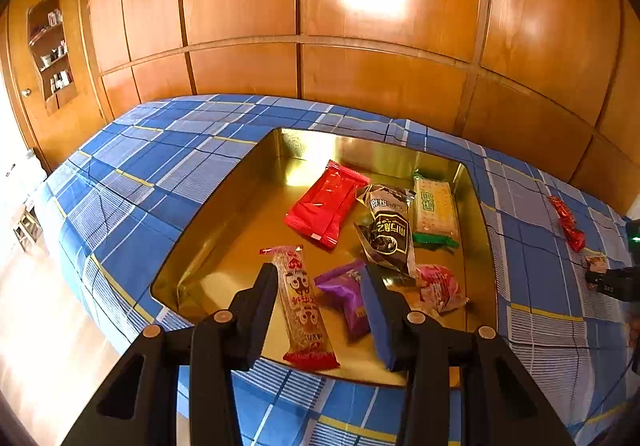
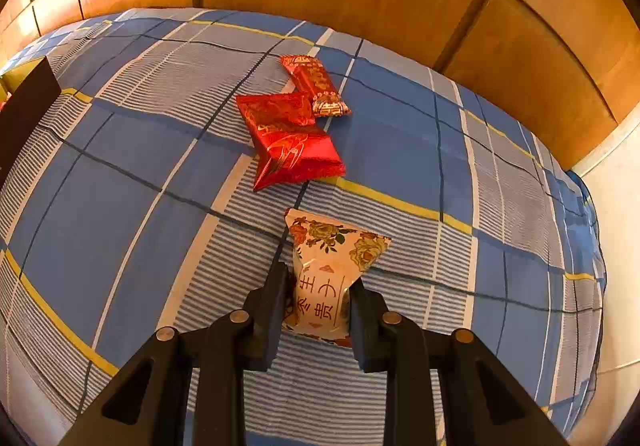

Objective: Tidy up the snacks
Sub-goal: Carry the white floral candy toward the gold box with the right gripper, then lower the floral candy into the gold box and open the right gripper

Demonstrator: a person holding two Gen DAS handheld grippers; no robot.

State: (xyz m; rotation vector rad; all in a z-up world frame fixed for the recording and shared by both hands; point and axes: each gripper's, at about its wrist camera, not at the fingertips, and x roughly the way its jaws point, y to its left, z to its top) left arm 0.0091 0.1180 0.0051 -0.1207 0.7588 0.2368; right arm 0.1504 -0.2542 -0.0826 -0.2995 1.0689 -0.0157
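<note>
- Left gripper (image 1: 322,288): jaws spread, nothing pinched; hangs above the near end of the gold tin tray (image 1: 208,242).
- Tray sits on the blue plaid cloth (image 1: 132,182), against the wood-panelled wall (image 1: 240,6).
- In tray: long red-ended bar (image 1: 302,306), purple packet (image 1: 346,296), pink packet (image 1: 440,284), dark packet (image 1: 386,230), red packet (image 1: 326,204), green-edged cracker pack (image 1: 434,212).
- Right gripper (image 2: 318,296): jaws pinching the floral cream packet (image 2: 332,246) by its lower half, on the cloth.
- Two red foil packets (image 2: 290,138) lie beyond it, touching each other.
</note>
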